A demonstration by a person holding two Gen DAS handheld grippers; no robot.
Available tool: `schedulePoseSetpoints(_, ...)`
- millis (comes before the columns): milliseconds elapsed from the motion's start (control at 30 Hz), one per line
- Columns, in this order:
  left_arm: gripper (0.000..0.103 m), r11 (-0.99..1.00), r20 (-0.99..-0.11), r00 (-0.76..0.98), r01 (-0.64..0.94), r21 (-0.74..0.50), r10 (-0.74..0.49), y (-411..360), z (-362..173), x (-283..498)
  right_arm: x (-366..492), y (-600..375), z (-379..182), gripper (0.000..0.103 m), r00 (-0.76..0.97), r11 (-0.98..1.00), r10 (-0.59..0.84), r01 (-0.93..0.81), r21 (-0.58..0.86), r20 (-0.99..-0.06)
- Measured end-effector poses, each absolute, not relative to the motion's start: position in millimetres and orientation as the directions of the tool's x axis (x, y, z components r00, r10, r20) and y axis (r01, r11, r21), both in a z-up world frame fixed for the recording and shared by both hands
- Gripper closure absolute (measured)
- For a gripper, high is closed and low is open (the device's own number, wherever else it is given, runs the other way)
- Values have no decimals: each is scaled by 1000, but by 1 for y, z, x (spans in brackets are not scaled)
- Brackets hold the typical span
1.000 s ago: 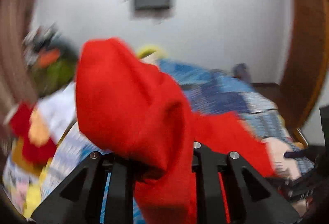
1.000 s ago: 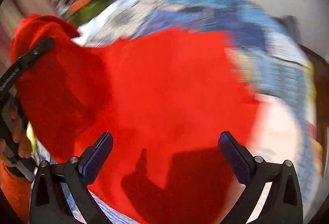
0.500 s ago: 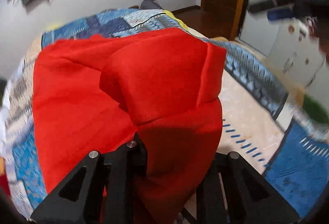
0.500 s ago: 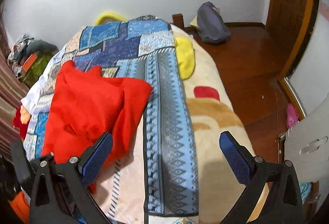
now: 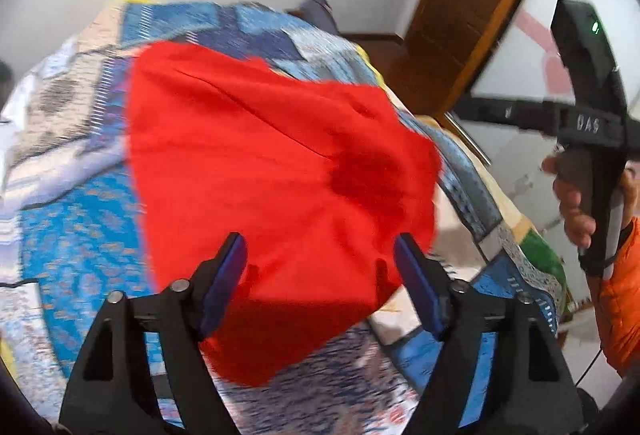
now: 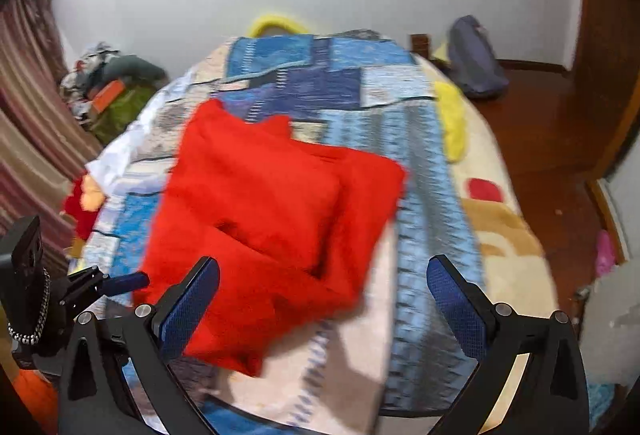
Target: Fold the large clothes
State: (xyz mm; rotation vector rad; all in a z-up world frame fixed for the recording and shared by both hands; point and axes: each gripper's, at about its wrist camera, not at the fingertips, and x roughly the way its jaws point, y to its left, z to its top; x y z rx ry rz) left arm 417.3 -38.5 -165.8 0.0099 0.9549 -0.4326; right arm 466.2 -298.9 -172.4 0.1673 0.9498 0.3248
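Observation:
A red garment (image 6: 272,219) lies folded on the bed's blue patchwork blanket (image 6: 420,171), with one layer doubled over another. My left gripper (image 5: 320,271) hovers over the garment's (image 5: 280,163) near edge. Its jaws are opening, and the cloth shows between them, but the blue pads (image 5: 224,275) do not press on it. My right gripper (image 6: 324,299) stands open above the garment's near right corner and holds nothing. At the right of the left wrist view, a hand (image 5: 576,203) with an orange sleeve grips the right gripper's handle.
A dark backpack (image 6: 476,59) sits on the wooden floor to the right of the bed. A yellow cloth (image 6: 452,123) lies at the bed's right edge. A pile of clothes (image 6: 108,83) and a striped curtain (image 6: 24,139) are on the left. A wooden door (image 5: 472,7) is at the right.
The left gripper, shut on a bunch of the red garment before, has let go and its jaws have spread. The garment now lies flatter on the bed. The right gripper has drawn back.

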Motion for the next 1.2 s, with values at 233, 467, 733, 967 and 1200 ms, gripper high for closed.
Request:
schedulePoseSetpoints(233,7,975,-802,579,222,-22,-150,10,-182,441,482,-222,-190,0,463,915,394,-277,293,-794)
schedulePoseSetpoints(467,5,971,-879,432,207,-121,-201,25,-257,442,479,-208,-273,0,356,953,215,-278,117,-909)
schedulePoseSetpoints(733,0,973,-867,460,202,-110,-193,19,-267,410,441,-275,-285,0,346,942,309,-238,236,-886)
schedulePoseSetpoints(967,0,979,-860,484,190,-77,-162,15,-255,398,415,-295,-271,0,382,964,200,-244,111,-902)
schedulePoseSetpoints(1200,0,977,-824,558,211,21,-103,18,-207,410,428,-304,-212,0,463,951,281,-254,178,-841)
